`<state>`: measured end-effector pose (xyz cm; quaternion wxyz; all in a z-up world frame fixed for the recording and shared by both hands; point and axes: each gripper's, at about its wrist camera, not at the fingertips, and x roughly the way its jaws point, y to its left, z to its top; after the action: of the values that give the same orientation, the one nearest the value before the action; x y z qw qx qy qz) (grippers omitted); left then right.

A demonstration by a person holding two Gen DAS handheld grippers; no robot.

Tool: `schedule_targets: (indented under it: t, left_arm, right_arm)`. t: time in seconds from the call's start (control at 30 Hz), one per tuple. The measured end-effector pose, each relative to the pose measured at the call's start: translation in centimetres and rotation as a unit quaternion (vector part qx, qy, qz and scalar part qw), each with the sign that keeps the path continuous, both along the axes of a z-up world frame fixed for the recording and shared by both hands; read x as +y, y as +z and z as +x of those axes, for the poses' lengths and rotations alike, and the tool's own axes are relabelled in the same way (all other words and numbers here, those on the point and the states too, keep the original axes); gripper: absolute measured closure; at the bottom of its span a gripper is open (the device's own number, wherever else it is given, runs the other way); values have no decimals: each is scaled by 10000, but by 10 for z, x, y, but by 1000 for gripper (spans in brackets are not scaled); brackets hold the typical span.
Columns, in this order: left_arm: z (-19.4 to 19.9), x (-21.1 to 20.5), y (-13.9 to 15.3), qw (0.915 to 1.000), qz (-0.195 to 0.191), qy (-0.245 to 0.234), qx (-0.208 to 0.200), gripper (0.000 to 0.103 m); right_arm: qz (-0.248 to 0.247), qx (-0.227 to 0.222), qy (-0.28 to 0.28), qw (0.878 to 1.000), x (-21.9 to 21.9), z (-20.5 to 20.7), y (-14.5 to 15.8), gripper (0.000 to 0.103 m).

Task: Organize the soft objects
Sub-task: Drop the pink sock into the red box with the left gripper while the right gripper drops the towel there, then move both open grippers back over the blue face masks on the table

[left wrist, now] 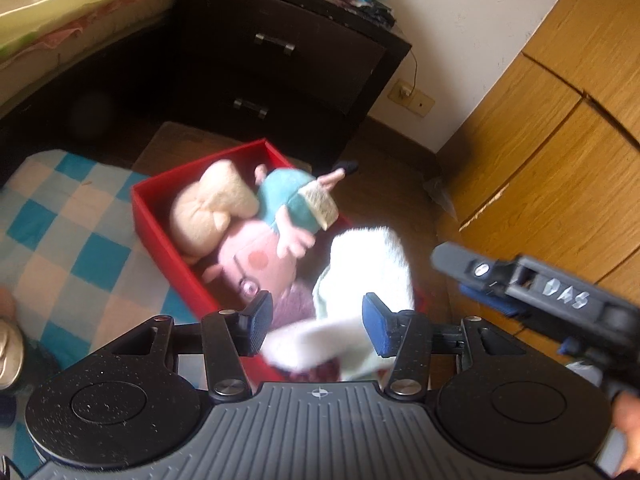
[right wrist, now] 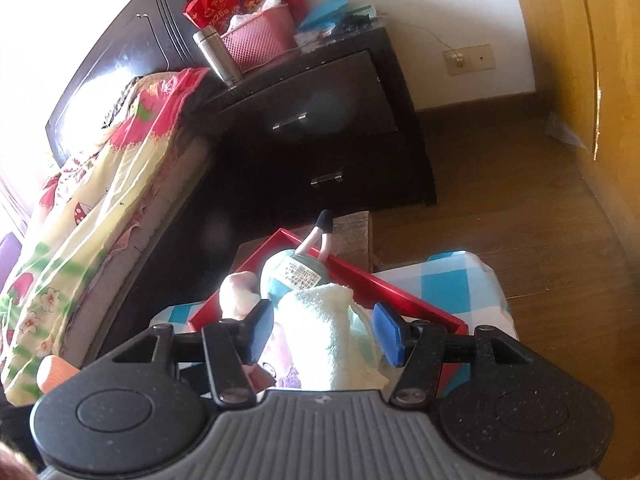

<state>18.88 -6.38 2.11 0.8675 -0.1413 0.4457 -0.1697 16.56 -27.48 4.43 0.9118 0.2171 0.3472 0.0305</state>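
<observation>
A red box (left wrist: 160, 224) sits on a blue-and-white checked cushion (left wrist: 68, 236). In it lie a cream plush (left wrist: 212, 210) and a pink pig plush in a teal dress (left wrist: 280, 224). A pale green-white towel (left wrist: 360, 276) lies over the box's near end. My left gripper (left wrist: 316, 322) is open just above the towel, its pads on either side of a towel fold. My right gripper (right wrist: 324, 330) is open over the towel (right wrist: 332, 336), with the box (right wrist: 400, 292) below; it also shows at the right of the left wrist view (left wrist: 520, 284).
A dark nightstand (right wrist: 320, 128) with two drawers stands behind the box, holding a pink basket (right wrist: 260, 38) and a steel flask (right wrist: 218, 56). A bed with a floral cover (right wrist: 92, 200) is at left. Wooden wardrobe doors (left wrist: 560, 120) are at right. A cardboard box (right wrist: 352, 232) sits behind the red box.
</observation>
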Motion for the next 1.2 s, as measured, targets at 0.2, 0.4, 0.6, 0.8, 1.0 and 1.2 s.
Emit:
schedule_targets:
  t: [0.2,0.4,0.6,0.8,1.0,1.2]
  left_arm:
    - [-23,12,-9,9997,-45,-65,249,53]
    - [-39,19,-10,9996,92,-154,235,52]
    - [-48,23,-13,9992,195,-234,258,52]
    - [-57,21,-15,9987,343,-300,210,52]
    - [-67,13,-28,9958,768,-446,215,51]
    - [-72,6,-58,9886,1255,-703,439,49]
  right_arm:
    - [-290,84,54,9995,12,-31,10,70]
    - [-232,189,146,9994,21,-60,7,70]
    - [-182,250,125,9994,22,-80,2,69]
    - [-116,250,141,9995,24,-90,-1,69]
    - [-215,329,267,9989,35,-102,-8,69]
    - [-394,666,348,9964,42,-121,-30,69]
